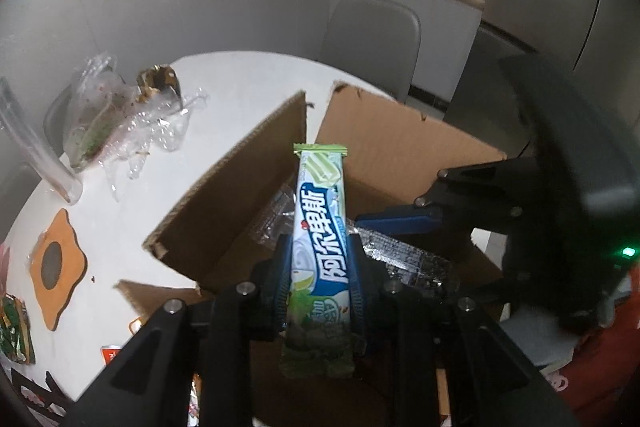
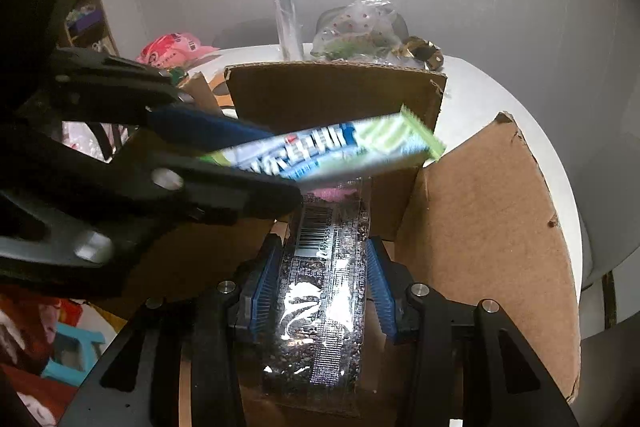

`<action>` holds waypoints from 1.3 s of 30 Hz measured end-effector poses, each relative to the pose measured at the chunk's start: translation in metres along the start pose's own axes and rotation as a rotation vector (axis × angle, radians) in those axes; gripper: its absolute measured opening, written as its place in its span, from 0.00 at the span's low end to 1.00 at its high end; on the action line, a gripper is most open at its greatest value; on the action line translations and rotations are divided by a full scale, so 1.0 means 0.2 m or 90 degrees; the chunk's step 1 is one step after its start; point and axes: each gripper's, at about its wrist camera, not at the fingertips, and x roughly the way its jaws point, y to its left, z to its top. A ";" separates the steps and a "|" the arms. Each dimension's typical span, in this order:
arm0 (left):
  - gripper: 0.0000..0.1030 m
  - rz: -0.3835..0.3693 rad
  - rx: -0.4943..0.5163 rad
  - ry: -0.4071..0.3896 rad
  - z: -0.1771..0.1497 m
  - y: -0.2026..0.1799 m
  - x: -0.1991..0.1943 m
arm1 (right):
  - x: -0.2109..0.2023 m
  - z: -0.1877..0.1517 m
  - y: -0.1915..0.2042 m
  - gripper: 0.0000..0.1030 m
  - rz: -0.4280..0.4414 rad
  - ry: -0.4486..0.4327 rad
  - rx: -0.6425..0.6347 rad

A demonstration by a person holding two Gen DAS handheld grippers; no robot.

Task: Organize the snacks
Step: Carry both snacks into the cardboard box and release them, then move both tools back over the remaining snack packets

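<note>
Over the box [image 1: 224, 195]: left gripper [image 1: 320, 291] clamps a wafer [image 1: 320, 227]; right gripper [image 2: 320, 287] grips a dark packet [image 2: 320, 299], label seemingly unreadable.

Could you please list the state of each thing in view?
Brown cardboard box: open, flaps up.
Green-and-blue candy stick pack: clamped over the box.
Clear dark seed-bar packet: gripped over the box.
Left gripper: shut.
Right gripper: shut.

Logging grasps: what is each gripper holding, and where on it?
Left gripper: green-blue candy stick, lower half. Right gripper: clear dark snack packet, mid-length, by its side edges.
</note>
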 end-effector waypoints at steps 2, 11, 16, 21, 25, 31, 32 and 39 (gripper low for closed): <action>0.23 0.006 0.007 0.005 -0.01 0.00 0.01 | 0.00 0.01 0.00 0.38 0.002 0.000 -0.002; 0.39 0.016 0.019 -0.002 -0.03 0.00 -0.01 | 0.06 0.02 0.07 0.44 -0.013 0.026 -0.035; 0.52 0.024 0.004 -0.024 -0.05 0.03 -0.09 | 0.06 0.03 0.07 0.50 -0.024 0.030 -0.038; 0.68 0.032 -0.025 -0.081 -0.10 0.09 -0.29 | 0.01 0.02 0.10 0.54 -0.032 0.026 -0.044; 0.82 0.077 -0.037 -0.133 -0.19 0.14 -0.46 | -0.09 0.01 0.15 0.55 -0.035 -0.003 -0.045; 0.90 0.138 -0.101 -0.188 -0.42 0.30 -0.71 | -0.29 0.05 0.32 0.56 -0.018 -0.106 -0.053; 0.91 0.148 -0.110 -0.193 -0.45 0.33 -0.73 | -0.31 0.06 0.36 0.56 -0.005 -0.113 -0.056; 0.91 0.181 -0.181 -0.196 -0.78 0.54 -0.78 | -0.28 0.07 0.73 0.57 0.085 -0.112 -0.099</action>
